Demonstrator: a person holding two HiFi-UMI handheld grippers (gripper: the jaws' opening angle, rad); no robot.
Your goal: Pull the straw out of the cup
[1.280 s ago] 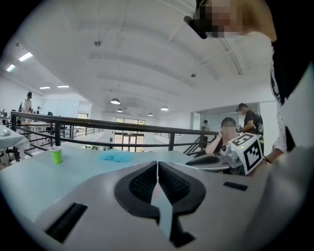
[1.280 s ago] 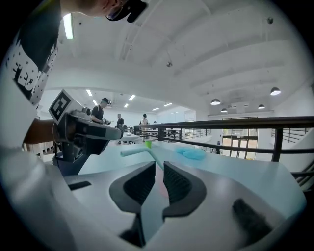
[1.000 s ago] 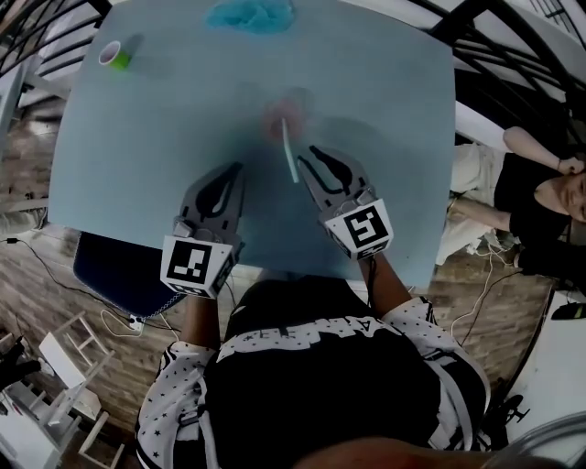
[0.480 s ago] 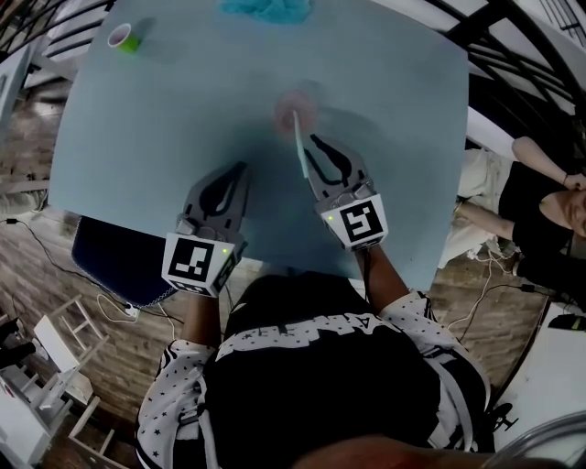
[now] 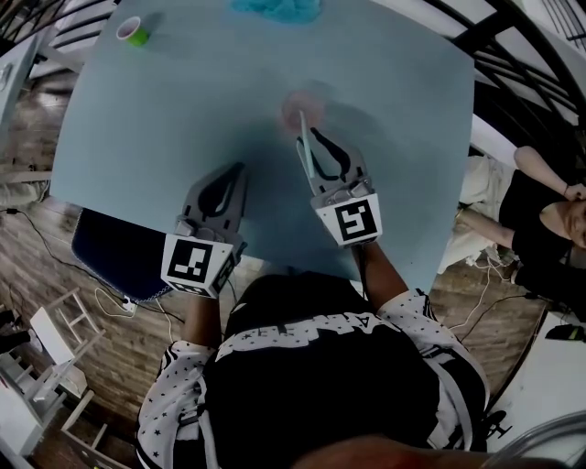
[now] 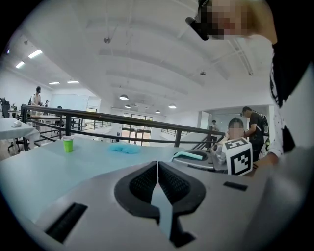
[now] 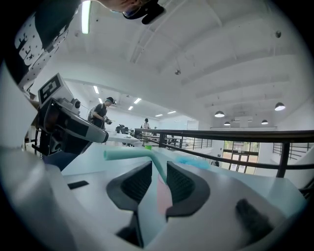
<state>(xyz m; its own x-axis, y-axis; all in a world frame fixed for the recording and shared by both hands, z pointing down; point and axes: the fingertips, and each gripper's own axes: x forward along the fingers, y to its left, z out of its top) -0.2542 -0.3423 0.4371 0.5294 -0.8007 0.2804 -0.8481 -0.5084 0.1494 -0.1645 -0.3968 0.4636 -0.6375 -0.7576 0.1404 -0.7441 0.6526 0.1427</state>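
Observation:
A pale pink see-through cup (image 5: 304, 104) stands in the middle of the light blue table (image 5: 165, 119). A teal bendy straw (image 5: 307, 151) sticks out of it and leans toward me. My right gripper (image 5: 313, 137) reaches the cup from the near side. In the right gripper view the straw (image 7: 128, 154) bends down between the pads, filling the gap, with the cup (image 7: 162, 196) blurred just behind; the right gripper (image 7: 159, 169) is shut on the straw. My left gripper (image 5: 241, 169) rests low to the left, shut and empty, its pads touching in the left gripper view (image 6: 157, 164).
A small green cup (image 5: 134, 33) stands at the table's far left corner, with a blue cloth (image 5: 275, 7) at the far edge. Black railings run along the right side, where a seated person (image 5: 549, 215) is close by. White furniture stands on the wooden floor at my left.
My right gripper has moved forward to the cup, and the straw that lay beside its left finger now sits between its jaws. The left gripper has stayed put.

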